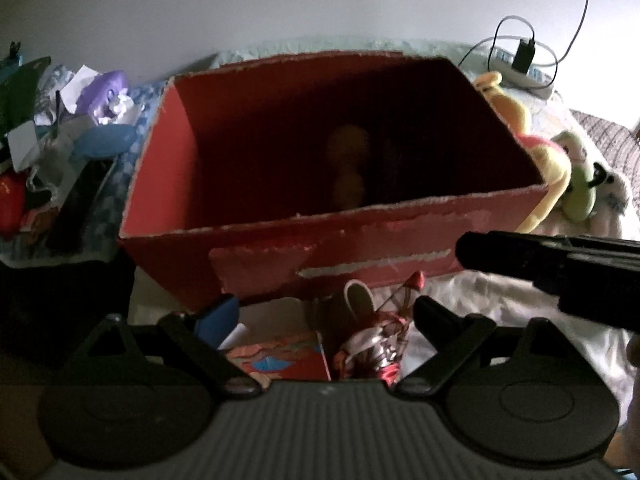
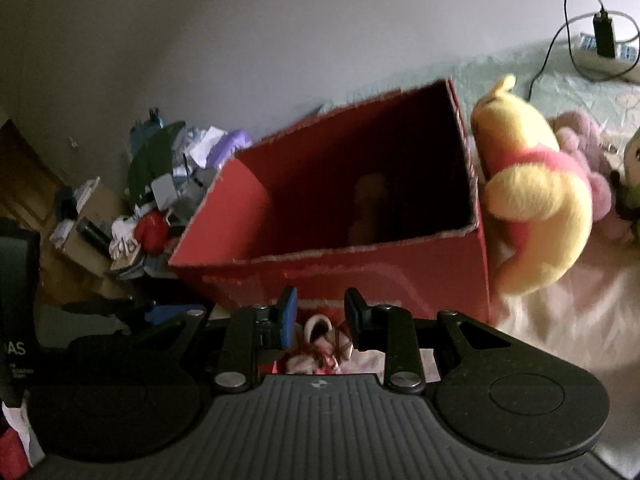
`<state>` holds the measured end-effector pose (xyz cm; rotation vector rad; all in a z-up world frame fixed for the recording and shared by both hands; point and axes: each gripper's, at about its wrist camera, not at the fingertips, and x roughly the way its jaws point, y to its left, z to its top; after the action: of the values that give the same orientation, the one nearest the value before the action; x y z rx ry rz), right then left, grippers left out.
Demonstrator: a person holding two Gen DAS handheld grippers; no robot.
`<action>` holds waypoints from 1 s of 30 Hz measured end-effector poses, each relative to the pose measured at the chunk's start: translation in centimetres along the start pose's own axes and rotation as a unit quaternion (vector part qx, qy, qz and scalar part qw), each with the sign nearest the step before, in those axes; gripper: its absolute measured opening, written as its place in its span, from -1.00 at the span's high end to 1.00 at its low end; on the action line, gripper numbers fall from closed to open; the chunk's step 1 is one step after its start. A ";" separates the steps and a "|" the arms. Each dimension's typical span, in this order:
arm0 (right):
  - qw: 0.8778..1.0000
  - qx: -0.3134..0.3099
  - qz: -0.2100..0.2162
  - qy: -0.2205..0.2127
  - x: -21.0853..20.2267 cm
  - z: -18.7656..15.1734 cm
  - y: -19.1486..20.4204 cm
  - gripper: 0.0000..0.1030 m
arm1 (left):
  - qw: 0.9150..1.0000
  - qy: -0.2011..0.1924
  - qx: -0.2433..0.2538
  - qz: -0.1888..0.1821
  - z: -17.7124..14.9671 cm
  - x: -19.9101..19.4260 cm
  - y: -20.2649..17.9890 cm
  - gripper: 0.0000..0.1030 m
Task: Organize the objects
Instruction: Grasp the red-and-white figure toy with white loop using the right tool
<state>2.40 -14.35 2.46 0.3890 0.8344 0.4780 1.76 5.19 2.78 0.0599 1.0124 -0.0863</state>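
Note:
A red cardboard box (image 1: 400, 240) stands open on the bed, and a dim yellow toy (image 1: 348, 168) lies inside it. My left gripper (image 1: 324, 310) is open wide just in front of the box. A small red and silver toy figure (image 1: 372, 344) lies between its fingers, untouched. My right gripper (image 1: 520, 260) comes in from the right, beside the box's front wall. In the right wrist view my right gripper (image 2: 322, 308) is partly open, with the same figure (image 2: 320, 336) below the gap. The box (image 2: 360, 272) is straight ahead there.
A yellow bear plush (image 2: 536, 208) leans on the box's right side, with a pink plush (image 2: 584, 148) and a green plush (image 1: 580, 184) beyond it. A heap of clutter (image 1: 60, 140) lies left of the box. A colourful booklet (image 1: 280, 360) lies under my left gripper. A charger (image 1: 524, 56) sits at the back right.

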 end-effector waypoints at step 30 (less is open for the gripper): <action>0.993 0.054 -0.003 0.100 4.0 -0.4 -2.3 0.29 | 0.998 0.061 -0.002 -0.013 -0.4 3.8 0.4 -0.83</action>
<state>4.94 -13.99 -1.38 0.4430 1.0590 0.4727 3.50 5.50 -0.67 0.0476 1.1352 -0.1056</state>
